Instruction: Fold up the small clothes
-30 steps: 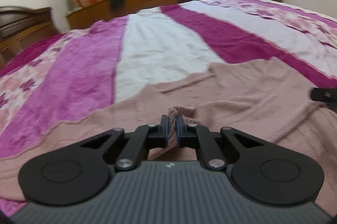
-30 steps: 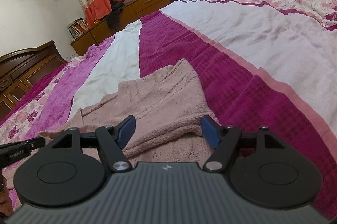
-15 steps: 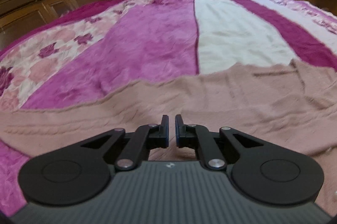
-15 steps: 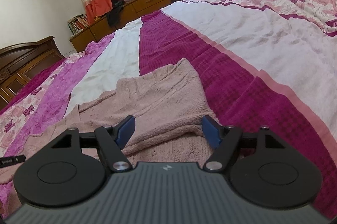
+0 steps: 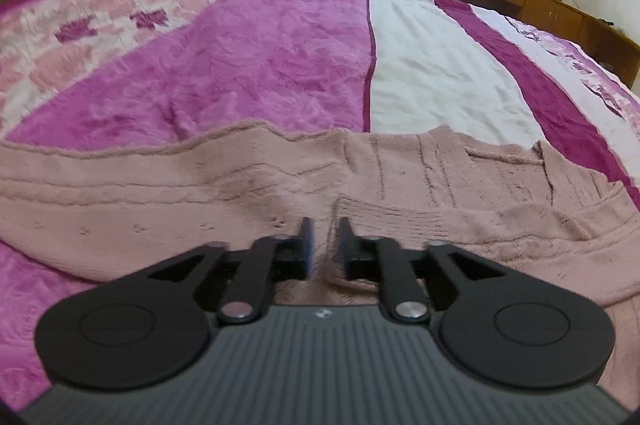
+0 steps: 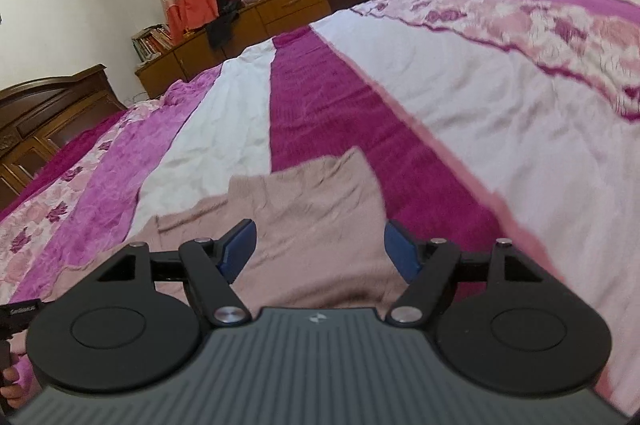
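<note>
Left view: my left gripper (image 5: 324, 245) had dropped the cuff it pinched 1 second back, jaws opening over the pink sweater (image 5: 400, 181) on the bed (image 5: 260, 65). Right view: right gripper (image 6: 320, 251) spread wide, empty, so next fold was up

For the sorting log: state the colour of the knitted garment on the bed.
The knitted garment is dusty pink with cable ribbing, clearest in the left wrist view.
</note>
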